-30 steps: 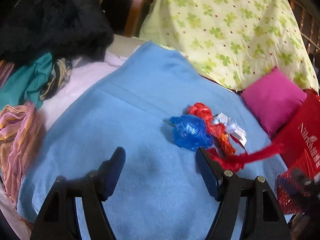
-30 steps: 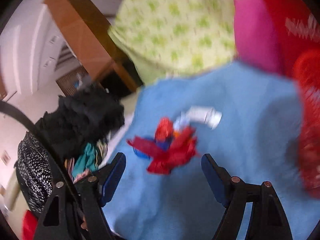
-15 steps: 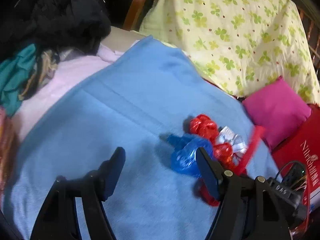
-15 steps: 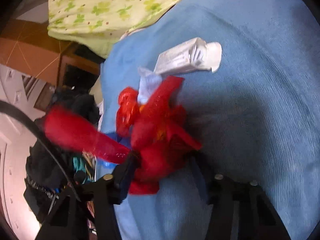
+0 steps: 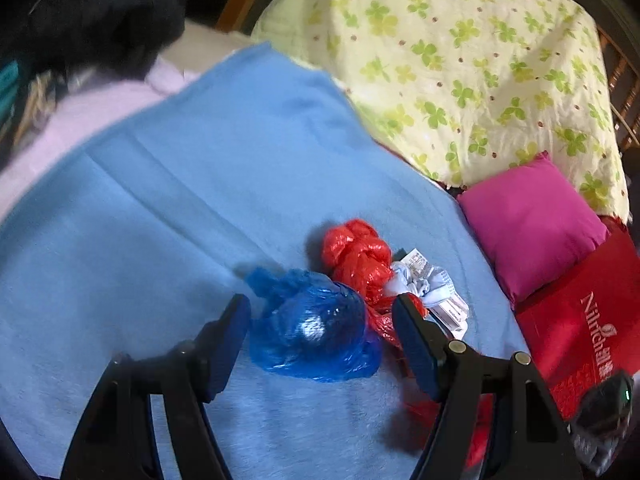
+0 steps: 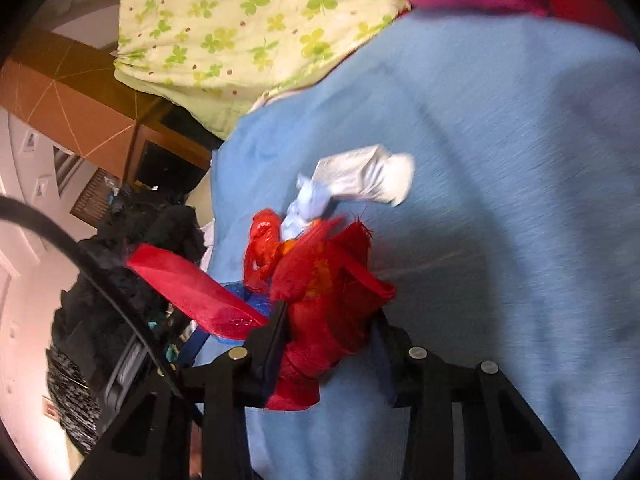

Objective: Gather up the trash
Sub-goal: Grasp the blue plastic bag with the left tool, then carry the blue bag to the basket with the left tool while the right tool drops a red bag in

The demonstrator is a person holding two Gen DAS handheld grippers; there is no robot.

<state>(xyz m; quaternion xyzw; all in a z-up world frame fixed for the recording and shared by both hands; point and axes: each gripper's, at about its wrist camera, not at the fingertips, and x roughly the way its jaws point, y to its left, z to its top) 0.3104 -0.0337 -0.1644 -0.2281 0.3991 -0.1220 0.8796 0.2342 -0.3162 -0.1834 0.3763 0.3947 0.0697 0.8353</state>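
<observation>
In the left wrist view, the left hand-held gripper [image 5: 322, 322] stands open, its two fingers either side of one blue bag [image 5: 316, 330] that lies on the blue blanket [image 5: 180, 184] of the bed. Just behind the blue bag lies one knotted red bag [image 5: 356, 254], and beside that a white wrapper [image 5: 430, 292] touching it; whether a finger touches the blue bag is hard to tell. One pink cushion [image 5: 532, 220], one clover-print quilt [image 5: 460, 60] and one red box [image 5: 588, 328] sit to the right, and a dark cloth heap [image 5: 100, 12] is blurred at upper left. In the right wrist view, the right hand-held gripper [image 6: 328, 344] is closed on a red mesh bag [image 6: 328, 300], which this view alone shows whole, its strap [image 6: 192, 292] sticking out leftward. The red bag [image 6: 264, 236] and the wrapper [image 6: 360, 176] lie beyond on the blanket [image 6: 500, 160]; the blue bag [image 6: 244, 300] is almost wholly hidden behind the strap.
</observation>
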